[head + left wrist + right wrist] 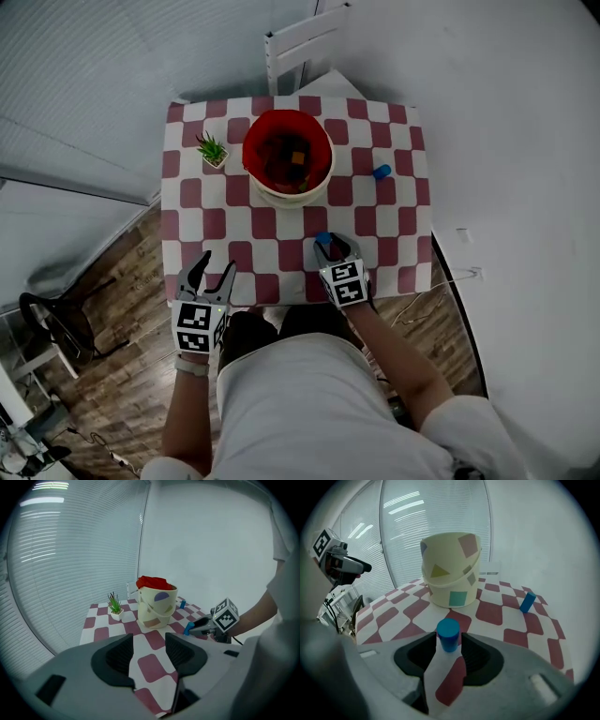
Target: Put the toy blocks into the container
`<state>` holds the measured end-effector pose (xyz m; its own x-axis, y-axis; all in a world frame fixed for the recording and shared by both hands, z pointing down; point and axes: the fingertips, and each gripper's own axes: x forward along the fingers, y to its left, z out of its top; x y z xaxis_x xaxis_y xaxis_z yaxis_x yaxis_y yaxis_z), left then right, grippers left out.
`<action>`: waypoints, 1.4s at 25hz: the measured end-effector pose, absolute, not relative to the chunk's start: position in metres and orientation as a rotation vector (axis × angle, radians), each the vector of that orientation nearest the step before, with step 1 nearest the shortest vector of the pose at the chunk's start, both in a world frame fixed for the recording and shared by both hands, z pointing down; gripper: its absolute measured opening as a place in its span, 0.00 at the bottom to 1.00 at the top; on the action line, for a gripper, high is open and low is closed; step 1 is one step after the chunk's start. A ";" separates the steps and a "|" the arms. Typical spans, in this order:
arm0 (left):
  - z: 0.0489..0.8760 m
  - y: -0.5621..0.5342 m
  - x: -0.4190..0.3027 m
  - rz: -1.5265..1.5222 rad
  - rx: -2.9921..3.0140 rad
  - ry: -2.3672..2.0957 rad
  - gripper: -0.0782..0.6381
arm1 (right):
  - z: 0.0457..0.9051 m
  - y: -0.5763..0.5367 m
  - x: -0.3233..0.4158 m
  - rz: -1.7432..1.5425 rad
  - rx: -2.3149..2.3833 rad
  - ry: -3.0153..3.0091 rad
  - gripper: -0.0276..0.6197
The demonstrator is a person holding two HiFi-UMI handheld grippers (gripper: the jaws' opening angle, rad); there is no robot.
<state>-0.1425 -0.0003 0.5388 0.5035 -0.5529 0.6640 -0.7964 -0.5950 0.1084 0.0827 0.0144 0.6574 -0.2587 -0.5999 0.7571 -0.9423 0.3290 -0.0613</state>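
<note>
Gripping small blue cylindrical toy block (448, 633) between nearly shut jaws, right gripper (449, 641); cream plastic bucket with coloured shapes (451, 571) straight ahead, apart; left gripper (149, 651) gaping wide, empty; pick-up step seemingly underway; next likely lift, carry forward over rim, release.

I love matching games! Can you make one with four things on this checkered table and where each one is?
Things:
1. blue cylinder
2. small plant
3. bucket
4. blue block

Places:
A. has toy blocks inside it
B. between the jaws of the right gripper
C. by itself, right of the bucket in the head view
D. just left of the bucket in the head view

Pairs: 1-B, 2-D, 3-A, 4-C
</note>
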 end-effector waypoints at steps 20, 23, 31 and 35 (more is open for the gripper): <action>0.555 0.004 -0.142 0.807 2.289 -1.108 0.38 | 0.657 -0.006 0.078 0.697 1.316 -1.991 0.27; 0.553 0.002 -0.138 0.792 2.299 -1.099 0.38 | 0.646 -0.010 0.076 0.686 1.316 -2.004 0.27; 0.544 -0.007 -0.128 0.747 2.339 -1.083 0.38 | 0.596 -0.030 0.066 0.613 1.310 -2.076 0.27; 0.535 -0.014 -0.123 0.711 2.362 -1.083 0.38 | 0.567 -0.041 0.058 0.567 1.306 -2.122 0.27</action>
<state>-0.1227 -0.0138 0.5349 0.5602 -0.5562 0.6138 -0.7844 -0.5943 0.1774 0.0582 -0.0406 0.5671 -0.3545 -0.6551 0.6672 -0.9007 0.4309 -0.0554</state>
